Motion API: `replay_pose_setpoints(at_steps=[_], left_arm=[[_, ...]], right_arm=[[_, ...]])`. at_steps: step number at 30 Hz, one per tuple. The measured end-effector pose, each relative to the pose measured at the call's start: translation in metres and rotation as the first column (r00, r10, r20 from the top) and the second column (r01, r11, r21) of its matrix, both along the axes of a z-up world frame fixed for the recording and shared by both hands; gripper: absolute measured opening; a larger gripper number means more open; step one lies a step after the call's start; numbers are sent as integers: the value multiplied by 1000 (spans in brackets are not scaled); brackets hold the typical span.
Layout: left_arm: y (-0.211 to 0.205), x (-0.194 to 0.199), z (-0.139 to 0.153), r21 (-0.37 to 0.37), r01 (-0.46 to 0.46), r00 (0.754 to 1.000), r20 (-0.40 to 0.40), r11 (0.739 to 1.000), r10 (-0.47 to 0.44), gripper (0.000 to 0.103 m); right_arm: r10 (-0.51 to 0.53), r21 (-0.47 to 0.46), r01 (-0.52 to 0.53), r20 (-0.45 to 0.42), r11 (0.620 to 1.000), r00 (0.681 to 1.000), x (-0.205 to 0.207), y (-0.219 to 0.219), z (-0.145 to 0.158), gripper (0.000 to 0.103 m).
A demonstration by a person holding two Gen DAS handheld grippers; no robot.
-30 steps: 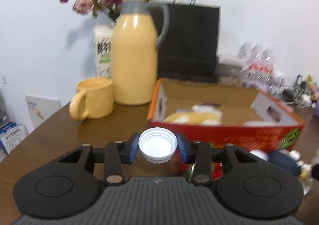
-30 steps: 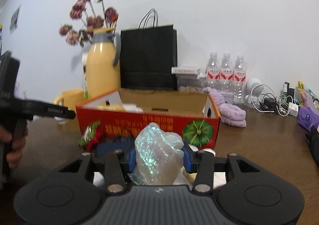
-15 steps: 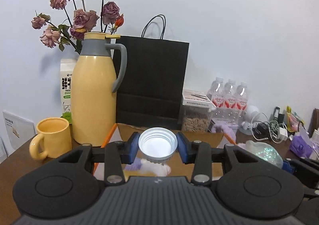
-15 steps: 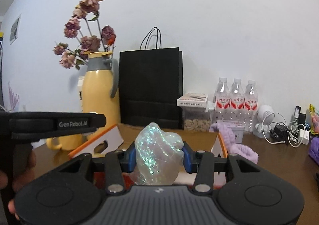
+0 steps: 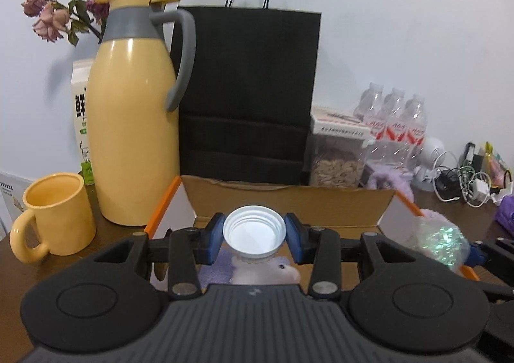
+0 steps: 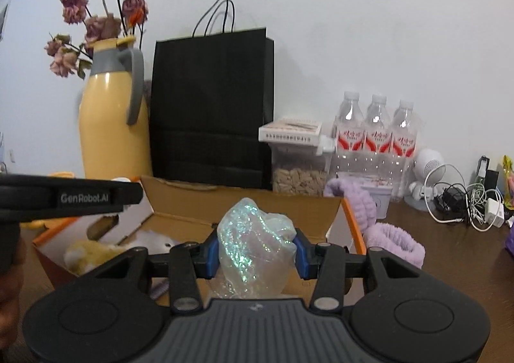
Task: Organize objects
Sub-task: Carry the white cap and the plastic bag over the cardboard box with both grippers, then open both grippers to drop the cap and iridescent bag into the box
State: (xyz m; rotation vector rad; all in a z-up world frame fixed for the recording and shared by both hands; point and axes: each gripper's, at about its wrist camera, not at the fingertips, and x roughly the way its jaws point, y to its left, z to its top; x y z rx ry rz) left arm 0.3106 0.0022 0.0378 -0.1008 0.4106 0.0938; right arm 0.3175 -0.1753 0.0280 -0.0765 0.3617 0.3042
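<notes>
My left gripper [image 5: 254,237] is shut on a white threaded cap [image 5: 254,236], open side facing the camera, held over the open cardboard box [image 5: 289,199]. My right gripper [image 6: 256,249] is shut on a crumpled iridescent plastic wrap [image 6: 253,247], also over the box [image 6: 199,205]. The wrap also shows at the right in the left wrist view [image 5: 440,242]. Inside the box lie a white plush toy [image 5: 270,273] on purple cloth and a yellow plush [image 6: 86,253]. The left gripper's body [image 6: 70,197] crosses the right wrist view at the left.
Behind the box stand a yellow thermos jug [image 5: 133,125] with dried flowers, a yellow mug [image 5: 53,212], a black paper bag [image 5: 247,93], a seed container [image 5: 337,157] and three water bottles [image 5: 395,125]. A purple fluffy cloth [image 6: 385,234] and tangled cables [image 6: 462,199] lie to the right.
Both grippers have moved forward and tilted down over the box, keeping the cap and the wrap. The box interior with the plush toys has come into view.
</notes>
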Motion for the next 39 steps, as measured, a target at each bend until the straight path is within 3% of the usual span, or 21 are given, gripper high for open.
replay_pose_setpoints(at_steps=[6, 8, 9, 10, 11, 13, 25, 39], left_arm=[[-3, 1, -8, 21, -5, 1000, -13, 1000, 5, 41], [-3, 0, -9, 24, -8, 1000, -8, 1000, 9, 48], [-3, -1, -10, 21, -10, 1000, -2, 1000, 10, 71], [-2, -2, -9, 16, -17, 1000, 10, 1000, 17, 99], [-1, -5, -9, 13, -30, 999, 36, 999, 29, 103], [-2, -9, -6, 18, -46, 997, 70, 999, 45, 103], [-3, -14, -5, 24, -44, 996, 82, 999, 41, 103], [3, -69, 2, 5, -35, 986, 165, 999, 34, 103]], right_arm=[[-16, -4, 16, -11, 1000, 1000, 2, -1, -5, 45], [-17, -8, 17, -14, 1000, 1000, 2, 0, -6, 51], [-18, -11, 17, -14, 1000, 1000, 2, 0, -7, 54], [-18, -13, 17, -16, 1000, 1000, 2, 0, -6, 67], [-22, -11, 21, -15, 1000, 1000, 2, -1, -6, 88], [-27, 0, 27, 0, 1000, 1000, 1, -3, -6, 103], [-30, -2, 30, 11, 1000, 999, -5, -1, -2, 103], [-39, -12, 40, 90, 999, 995, -54, -16, 13, 103]])
